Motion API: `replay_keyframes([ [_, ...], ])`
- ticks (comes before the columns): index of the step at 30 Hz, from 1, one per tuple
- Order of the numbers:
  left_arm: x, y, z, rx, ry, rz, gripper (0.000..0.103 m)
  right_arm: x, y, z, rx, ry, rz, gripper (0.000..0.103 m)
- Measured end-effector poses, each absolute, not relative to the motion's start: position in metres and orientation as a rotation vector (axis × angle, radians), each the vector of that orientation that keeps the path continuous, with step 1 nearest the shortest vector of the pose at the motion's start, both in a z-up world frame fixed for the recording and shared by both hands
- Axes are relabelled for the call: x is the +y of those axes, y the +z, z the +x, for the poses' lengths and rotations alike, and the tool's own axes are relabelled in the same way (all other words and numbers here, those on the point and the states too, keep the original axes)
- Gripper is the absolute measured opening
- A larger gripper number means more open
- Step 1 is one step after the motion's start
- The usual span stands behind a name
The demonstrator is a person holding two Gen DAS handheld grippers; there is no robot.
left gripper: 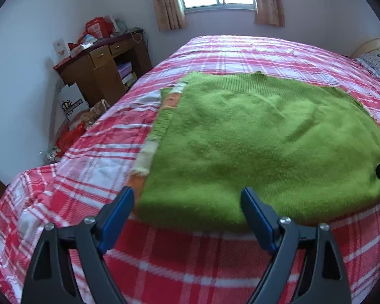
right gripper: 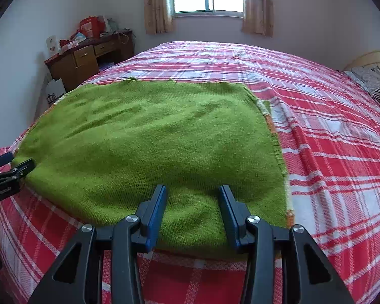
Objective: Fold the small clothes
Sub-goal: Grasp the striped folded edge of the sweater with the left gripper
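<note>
While the green sweater (right gripper: 149, 147) lies flat on the plaid bed (right gripper: 329, 152), mid-frame in both views, your left tool (left gripper: 187, 200) stands wide apart at its lower left corner, gripping nothing. Your right tool (right gripper: 192, 197) is partly open over its near hem, empty.
</note>
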State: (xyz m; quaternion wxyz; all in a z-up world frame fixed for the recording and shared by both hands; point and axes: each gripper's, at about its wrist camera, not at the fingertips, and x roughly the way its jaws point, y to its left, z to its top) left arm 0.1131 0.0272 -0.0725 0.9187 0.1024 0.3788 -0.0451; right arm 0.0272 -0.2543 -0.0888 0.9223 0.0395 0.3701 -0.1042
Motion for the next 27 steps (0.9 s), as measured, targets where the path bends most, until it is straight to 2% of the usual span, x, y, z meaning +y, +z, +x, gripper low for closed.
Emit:
replay_keyframes([
  [3,0.034,-0.065,0.107,0.776,-0.082,0.201,0.094,-0.237,-0.073,0.016,0.692,-0.240,0.083,0.044],
  [6,0.040,-0.063,0.108,0.790,-0.070,0.161,0.095,-0.213,-0.065,0.015,0.667,-0.185,0.072,0.044],
  [10,0.041,-0.064,0.104,0.795,-0.058,0.116,0.095,-0.197,-0.077,0.029,0.722,-0.162,0.025,0.044],
  [12,0.045,-0.065,0.102,0.795,-0.055,0.055,0.095,-0.197,-0.099,0.036,0.779,-0.175,0.003,0.045],
  [13,0.049,-0.066,0.100,0.797,-0.069,0.000,0.095,-0.197,-0.097,0.032,0.748,-0.171,0.011,0.045],
  [18,0.078,-0.088,0.098,0.841,-0.130,-0.407,0.095,-0.200,-0.099,0.033,0.747,-0.163,0.026,0.046],
  [23,0.059,-0.095,0.130,0.826,-0.156,-0.402,0.096,-0.201,-0.099,0.031,0.743,-0.151,0.040,0.048],
  [25,0.056,-0.094,0.143,0.809,-0.168,-0.442,0.090,-0.201,-0.099,0.029,0.740,-0.140,0.048,0.050],
  [27,0.058,-0.096,0.151,0.809,-0.164,-0.490,0.071,-0.201,-0.099,0.027,0.738,-0.125,0.059,0.053],
])
